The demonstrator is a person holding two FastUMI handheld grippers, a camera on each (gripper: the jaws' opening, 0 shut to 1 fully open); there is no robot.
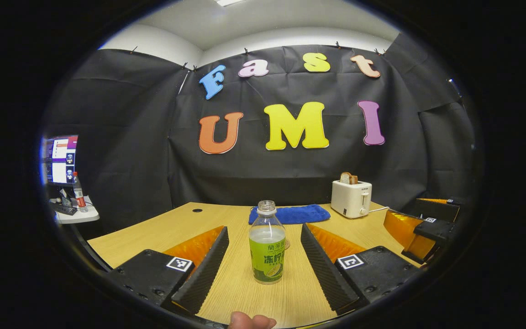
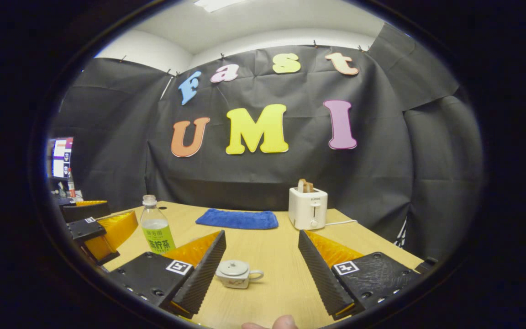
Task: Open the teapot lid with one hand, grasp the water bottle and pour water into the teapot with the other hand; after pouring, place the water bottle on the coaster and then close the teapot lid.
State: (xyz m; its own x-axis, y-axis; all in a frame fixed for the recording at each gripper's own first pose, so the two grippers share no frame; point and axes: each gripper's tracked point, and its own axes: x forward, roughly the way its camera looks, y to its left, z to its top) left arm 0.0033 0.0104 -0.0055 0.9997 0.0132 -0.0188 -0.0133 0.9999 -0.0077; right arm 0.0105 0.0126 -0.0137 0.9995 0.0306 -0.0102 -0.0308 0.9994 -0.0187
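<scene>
Both my grippers are wide open: left gripper (image 1: pixel 263 262) straddles the uncapped clear green-labelled water bottle (image 1: pixel 267 244), right gripper (image 2: pixel 260 267) frames the small white ceramic teapot (image 2: pixel 236 273); I'd go for its lid knob first.

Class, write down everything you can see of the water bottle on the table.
The water bottle is clear plastic with a green label around its lower half. It has no cap and holds pale liquid up to about the label's top. It stands upright on the wooden table, between the open fingers of the left hand-held gripper, touching neither.

teapot (image 2: pixel 234 273) lidded, bottle (image 2: pixel 155 225) upright — fingers (image 2: pixel 203 269) apart
</scene>
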